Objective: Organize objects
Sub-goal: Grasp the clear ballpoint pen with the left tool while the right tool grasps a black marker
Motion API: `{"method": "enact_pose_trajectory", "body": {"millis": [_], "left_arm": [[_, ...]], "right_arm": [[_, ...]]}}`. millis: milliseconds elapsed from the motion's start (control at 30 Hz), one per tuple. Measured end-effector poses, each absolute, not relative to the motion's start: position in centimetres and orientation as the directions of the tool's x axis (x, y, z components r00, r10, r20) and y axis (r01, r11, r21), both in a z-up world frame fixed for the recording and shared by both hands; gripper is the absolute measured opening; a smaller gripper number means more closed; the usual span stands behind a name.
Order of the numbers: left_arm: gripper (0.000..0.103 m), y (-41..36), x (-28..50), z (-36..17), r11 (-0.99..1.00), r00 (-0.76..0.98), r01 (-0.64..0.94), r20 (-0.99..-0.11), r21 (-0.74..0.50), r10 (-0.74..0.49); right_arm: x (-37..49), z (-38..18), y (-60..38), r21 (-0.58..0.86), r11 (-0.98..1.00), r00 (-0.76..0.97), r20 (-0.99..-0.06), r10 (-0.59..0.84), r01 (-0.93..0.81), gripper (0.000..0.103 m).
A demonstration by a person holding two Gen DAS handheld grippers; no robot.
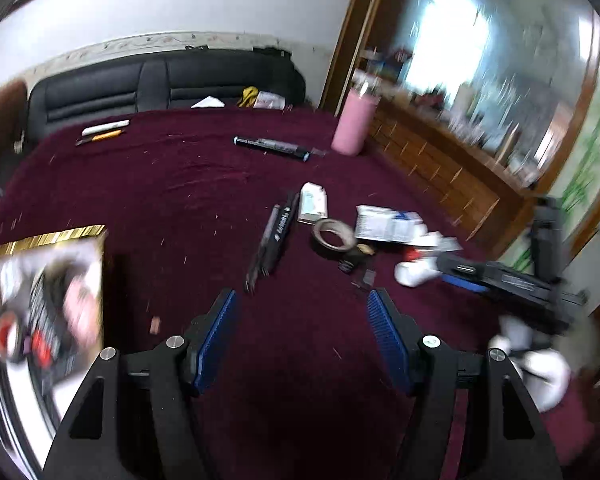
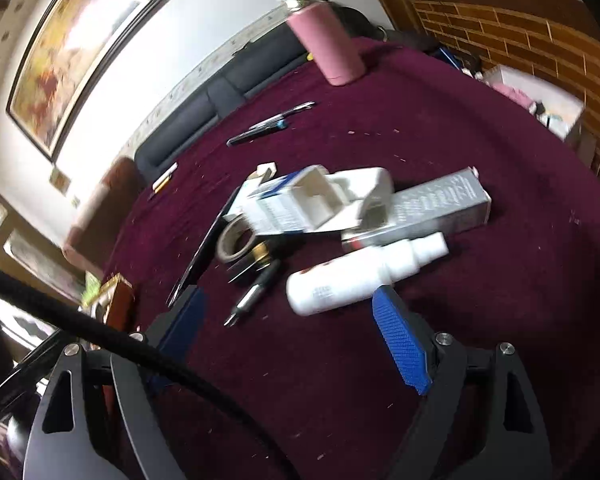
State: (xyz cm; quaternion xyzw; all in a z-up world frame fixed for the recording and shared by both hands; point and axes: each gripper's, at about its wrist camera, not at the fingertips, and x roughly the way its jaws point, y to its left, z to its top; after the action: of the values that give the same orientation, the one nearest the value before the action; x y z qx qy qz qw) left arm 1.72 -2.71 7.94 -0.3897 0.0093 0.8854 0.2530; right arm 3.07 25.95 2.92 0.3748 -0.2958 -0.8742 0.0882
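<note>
A dark red cloth covers the table (image 1: 188, 200). My left gripper (image 1: 302, 300) is open and empty above the cloth. A black pen set (image 1: 274, 236), a tape roll (image 1: 332, 236) and white boxes (image 1: 384, 222) lie ahead of it. My right gripper (image 2: 288, 300) is open and empty, just short of a white spray bottle (image 2: 356, 276). Behind the bottle lie a grey carton (image 2: 440, 208), an opened white box (image 2: 320, 200), the tape roll (image 2: 236, 242) and a pen (image 2: 252, 294). The right gripper also shows in the left wrist view (image 1: 500, 280), blurred.
A gold-edged box (image 1: 44, 292) holding items sits at the left. A pink bottle (image 1: 354, 124) stands at the far side, also in the right wrist view (image 2: 326, 40). Markers (image 1: 272, 147) and pens (image 1: 102, 131) lie farther back. A black sofa (image 1: 160, 80) and a wooden cabinet (image 1: 440, 168) border the table.
</note>
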Motion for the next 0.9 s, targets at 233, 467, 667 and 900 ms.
{"method": "enact_pose_trajectory", "body": {"millis": [233, 467, 667, 900], "left_arm": [[0.06, 4.4, -7.2, 1.9, -0.857, -0.539, -0.512, -0.797, 0.053, 0.272], [0.021, 5.1, -8.5, -0.2, -0.85, -0.434, -0.526, -0.85, -0.031, 0.299], [0.019, 1.6, -2.8, 0.2, -0.845, -0.374, -0.525, -0.864, -0.102, 0.337], [0.025, -2.7, 5.9, 2.2, -0.832, -0.346, -0.497, -0.822, -0.249, 0.452]], "right_arm": [[2.1, 2.2, 27.4, 0.639, -0.767, -0.688, -0.581, -0.435, -0.055, 0.086], [1.8, 1.3, 27.1, 0.648, -0.759, -0.654, -0.6, -0.461, -0.06, 0.086], [2.0, 1.3, 27.0, 0.642, -0.764, -0.654, -0.605, -0.455, -0.061, 0.086], [2.1, 1.5, 26.4, 0.603, -0.796, -0.65, -0.627, -0.43, -0.055, 0.086]]}}
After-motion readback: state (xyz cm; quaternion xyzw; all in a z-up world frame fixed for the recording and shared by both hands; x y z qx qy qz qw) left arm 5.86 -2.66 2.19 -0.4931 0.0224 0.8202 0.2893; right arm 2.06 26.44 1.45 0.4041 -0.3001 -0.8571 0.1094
